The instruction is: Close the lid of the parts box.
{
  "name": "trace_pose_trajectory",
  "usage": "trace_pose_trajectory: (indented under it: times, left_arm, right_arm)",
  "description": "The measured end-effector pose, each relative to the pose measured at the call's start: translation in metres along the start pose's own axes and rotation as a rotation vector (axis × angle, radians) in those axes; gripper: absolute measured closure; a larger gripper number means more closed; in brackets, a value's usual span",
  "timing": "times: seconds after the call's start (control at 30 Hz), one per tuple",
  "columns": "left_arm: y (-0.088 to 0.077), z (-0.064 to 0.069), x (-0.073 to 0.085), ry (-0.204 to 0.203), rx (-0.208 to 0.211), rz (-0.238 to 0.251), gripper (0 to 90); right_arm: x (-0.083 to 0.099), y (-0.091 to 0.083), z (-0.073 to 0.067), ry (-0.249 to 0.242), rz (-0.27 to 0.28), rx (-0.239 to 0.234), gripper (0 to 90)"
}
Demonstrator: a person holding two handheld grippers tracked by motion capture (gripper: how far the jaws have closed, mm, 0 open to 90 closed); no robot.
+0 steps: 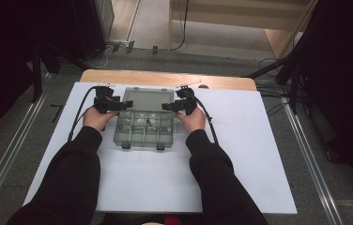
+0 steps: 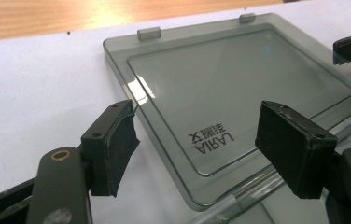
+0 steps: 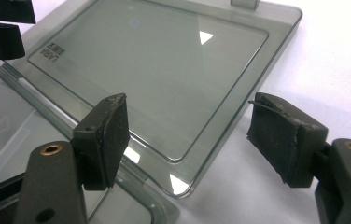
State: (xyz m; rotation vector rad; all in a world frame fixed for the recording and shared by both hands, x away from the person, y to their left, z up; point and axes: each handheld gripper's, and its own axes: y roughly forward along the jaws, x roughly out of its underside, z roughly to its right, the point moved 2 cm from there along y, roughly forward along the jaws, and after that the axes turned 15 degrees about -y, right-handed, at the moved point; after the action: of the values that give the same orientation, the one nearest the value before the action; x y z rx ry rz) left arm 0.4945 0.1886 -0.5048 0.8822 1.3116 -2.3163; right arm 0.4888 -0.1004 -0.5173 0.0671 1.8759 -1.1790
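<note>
A white board (image 1: 165, 178) is covering the wooden worktop (image 1: 165, 77), grey carpet lying around it. The clear compartment box (image 1: 144, 126) is sitting at centre, its lid (image 2: 220, 93) lying open toward twelve o'clock. The left gripper (image 2: 197, 144) and right gripper (image 3: 187, 140) are flanking the lid corners at nine and three o'clock, fingers spread wide, gripping nothing.

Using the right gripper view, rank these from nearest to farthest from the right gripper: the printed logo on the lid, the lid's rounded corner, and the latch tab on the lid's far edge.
Measured from the right gripper:
1. The lid's rounded corner, low between the open jaws.
2. The latch tab, at the top on the lid's far edge.
3. The printed logo, upper left, across the lid near the left gripper.
</note>
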Motion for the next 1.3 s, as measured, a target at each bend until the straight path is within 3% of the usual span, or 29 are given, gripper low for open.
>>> trace_pose_trajectory:
  times: [0.43,0.77,1.3]
  left_arm:
    - [0.010,-0.002,0.005,0.009,-0.015,0.002,28.2]
    - [0.016,-0.003,0.008,-0.042,0.013,-0.011,28.0]
    - [0.017,-0.003,0.008,-0.056,0.014,-0.011,27.7]
  right_arm:
    - [0.003,0.011,0.000,0.030,-0.012,0.008,27.9]
    - [0.002,0.014,-0.003,0.044,-0.014,0.019,25.2]
    - [0.003,0.008,-0.002,0.095,-0.045,-0.009,31.5]
